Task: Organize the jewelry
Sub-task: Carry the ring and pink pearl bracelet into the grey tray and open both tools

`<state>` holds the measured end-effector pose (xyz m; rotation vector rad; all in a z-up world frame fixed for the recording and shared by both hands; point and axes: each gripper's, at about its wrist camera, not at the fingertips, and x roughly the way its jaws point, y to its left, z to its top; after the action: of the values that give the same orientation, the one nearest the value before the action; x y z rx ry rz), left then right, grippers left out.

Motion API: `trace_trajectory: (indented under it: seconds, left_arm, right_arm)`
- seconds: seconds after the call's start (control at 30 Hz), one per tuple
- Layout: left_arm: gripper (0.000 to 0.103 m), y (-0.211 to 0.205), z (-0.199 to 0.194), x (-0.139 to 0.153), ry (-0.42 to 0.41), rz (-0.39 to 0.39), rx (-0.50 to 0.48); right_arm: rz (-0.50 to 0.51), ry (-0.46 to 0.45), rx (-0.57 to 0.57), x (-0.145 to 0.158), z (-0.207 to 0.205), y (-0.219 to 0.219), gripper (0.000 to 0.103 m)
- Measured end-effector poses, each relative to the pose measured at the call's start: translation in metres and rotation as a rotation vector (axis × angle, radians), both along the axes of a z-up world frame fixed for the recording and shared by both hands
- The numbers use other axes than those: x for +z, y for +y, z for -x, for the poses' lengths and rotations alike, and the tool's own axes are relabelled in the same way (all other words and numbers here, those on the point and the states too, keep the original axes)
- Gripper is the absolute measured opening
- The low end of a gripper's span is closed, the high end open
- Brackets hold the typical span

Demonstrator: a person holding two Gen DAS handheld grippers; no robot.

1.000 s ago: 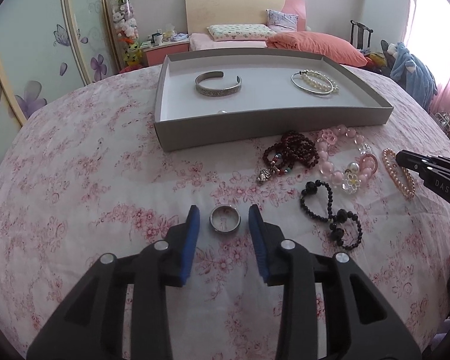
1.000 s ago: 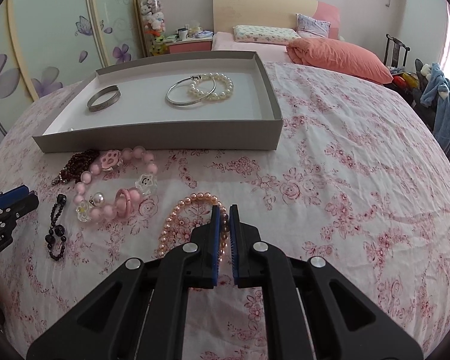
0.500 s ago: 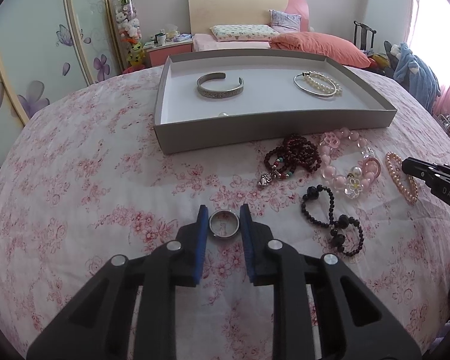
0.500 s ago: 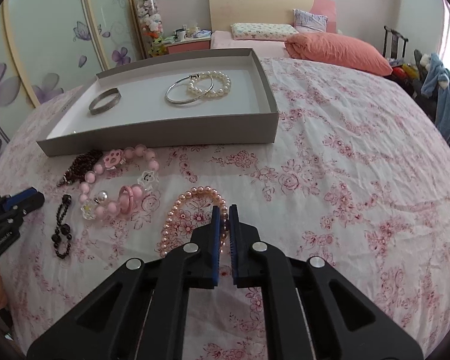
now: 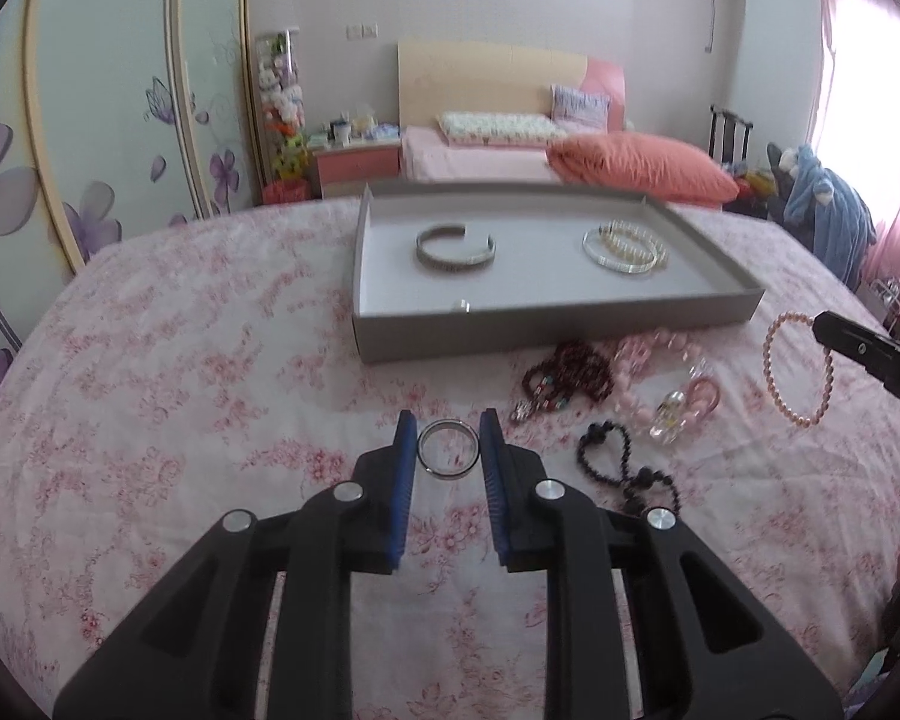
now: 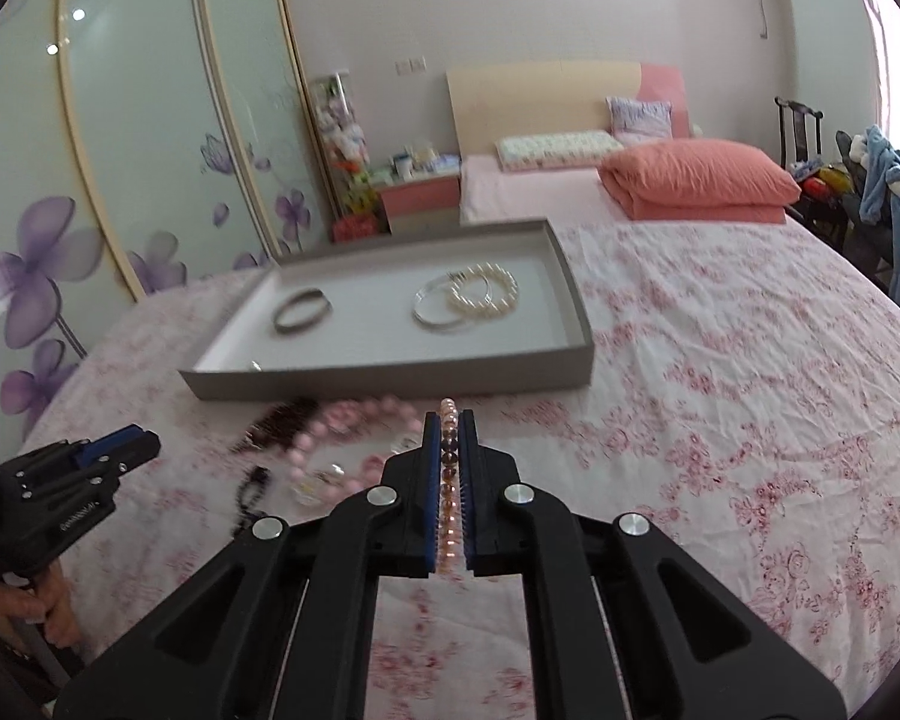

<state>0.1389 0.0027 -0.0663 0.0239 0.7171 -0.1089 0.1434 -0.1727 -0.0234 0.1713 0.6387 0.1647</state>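
A silver ring (image 5: 448, 449) sits pinched between the blue pads of the left gripper (image 5: 448, 447), clear of the flowered bedspread (image 5: 180, 420). The right gripper (image 6: 448, 468) is clamped on a pink pearl bracelet (image 6: 447, 480) (it dangles in the air). Behind lies the grey tray (image 5: 570, 333), holding a silver cuff (image 5: 455, 247), with more beads loose beside it.

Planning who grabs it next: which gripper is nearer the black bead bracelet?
Left. The left gripper sits just beside the black bead bracelet; the right gripper hangs farther off.
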Motion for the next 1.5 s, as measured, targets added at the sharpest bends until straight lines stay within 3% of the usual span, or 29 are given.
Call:
trace_trajectory:
  seconds: [0.5, 1.03, 1.5]
  left_arm:
    - [0.022, -0.021, 0.034, 0.045, -0.235, -0.017, 0.025]
    - [0.022, -0.031, 0.038, 0.07, -0.326, 0.001, 0.016]
    - [0.022, -0.036, 0.03, 0.082, -0.374, 0.004, 0.016]
  right_arm:
    - [-0.034, -0.187, 0.006, 0.029, 0.029, 0.024, 0.007]
    - [0.04, -0.384, -0.039, 0.061, 0.047, 0.038, 0.007]
    - [0.042, -0.444, -0.061, 0.072, 0.044, 0.036, 0.007]
